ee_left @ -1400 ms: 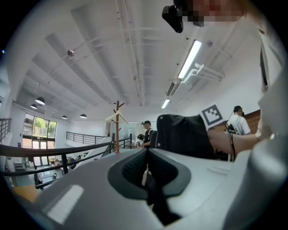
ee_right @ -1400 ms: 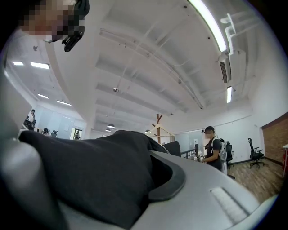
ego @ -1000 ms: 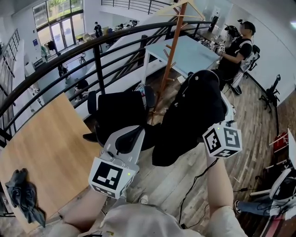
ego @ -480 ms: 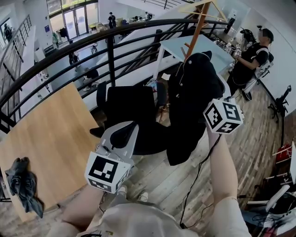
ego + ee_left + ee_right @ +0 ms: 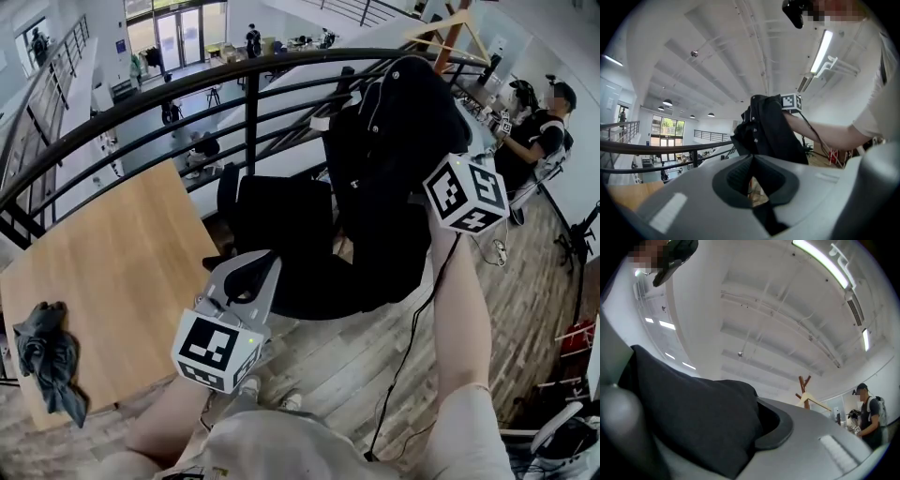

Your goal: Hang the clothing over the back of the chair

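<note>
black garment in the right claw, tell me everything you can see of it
The black garment looks like soft matte cloth, with a row of small pale snaps down one edge. It hangs bunched in long folds from the right claw, which is shut on a fold of it. It is held high, beside and above the black office chair, not yet over the backrest. Whether its lower end touches the chair can't be told.

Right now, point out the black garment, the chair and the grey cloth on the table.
black garment [image 5: 389, 187], head view, its hanging front
chair [image 5: 277, 216], head view, its backrest
grey cloth [image 5: 42, 356], head view, its crumpled middle
</note>
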Available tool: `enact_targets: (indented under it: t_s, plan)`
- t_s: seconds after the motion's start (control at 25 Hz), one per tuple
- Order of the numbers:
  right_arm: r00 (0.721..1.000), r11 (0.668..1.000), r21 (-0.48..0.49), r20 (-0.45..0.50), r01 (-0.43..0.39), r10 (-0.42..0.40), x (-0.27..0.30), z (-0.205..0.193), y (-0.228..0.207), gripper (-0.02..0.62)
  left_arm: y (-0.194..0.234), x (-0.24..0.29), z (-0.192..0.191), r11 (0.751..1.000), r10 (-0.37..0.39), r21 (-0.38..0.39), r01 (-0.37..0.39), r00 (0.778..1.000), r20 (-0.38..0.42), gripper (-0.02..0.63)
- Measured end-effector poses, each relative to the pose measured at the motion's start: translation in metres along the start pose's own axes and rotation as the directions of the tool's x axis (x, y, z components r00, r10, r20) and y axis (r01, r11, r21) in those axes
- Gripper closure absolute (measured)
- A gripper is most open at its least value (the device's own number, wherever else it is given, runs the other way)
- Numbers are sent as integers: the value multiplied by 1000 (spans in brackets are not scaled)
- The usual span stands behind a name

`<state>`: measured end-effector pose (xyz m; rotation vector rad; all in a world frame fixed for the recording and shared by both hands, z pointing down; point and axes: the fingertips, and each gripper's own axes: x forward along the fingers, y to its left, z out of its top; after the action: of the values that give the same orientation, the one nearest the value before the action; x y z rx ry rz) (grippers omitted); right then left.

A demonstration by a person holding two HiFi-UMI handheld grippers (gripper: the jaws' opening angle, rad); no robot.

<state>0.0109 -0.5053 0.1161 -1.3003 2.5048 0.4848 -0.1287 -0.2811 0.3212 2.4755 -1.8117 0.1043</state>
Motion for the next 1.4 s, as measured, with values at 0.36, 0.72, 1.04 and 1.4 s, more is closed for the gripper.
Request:
enact_targets:
  t_s: [0.36, 0.72, 1.04, 1.4]
  plan:
    - [958, 966, -86, 136, -244, 254, 40, 31, 86, 558, 31, -15, -3, 999, 48, -9, -48, 999, -4, 603]
    - [949, 920, 238, 20, -312, 316, 13, -81, 116, 558, 62, -24, -30, 994, 102, -22, -103, 993, -55, 603]
    - [914, 897, 196, -15, -396, 406, -19, -92, 145, 558, 69, -29, -40, 992, 120, -33, -123, 990, -73, 603]
    - [870, 880, 76, -133, -468, 474, -62, -112, 183, 558, 56, -23, -36, 994, 103, -28, -104, 994, -48, 603]
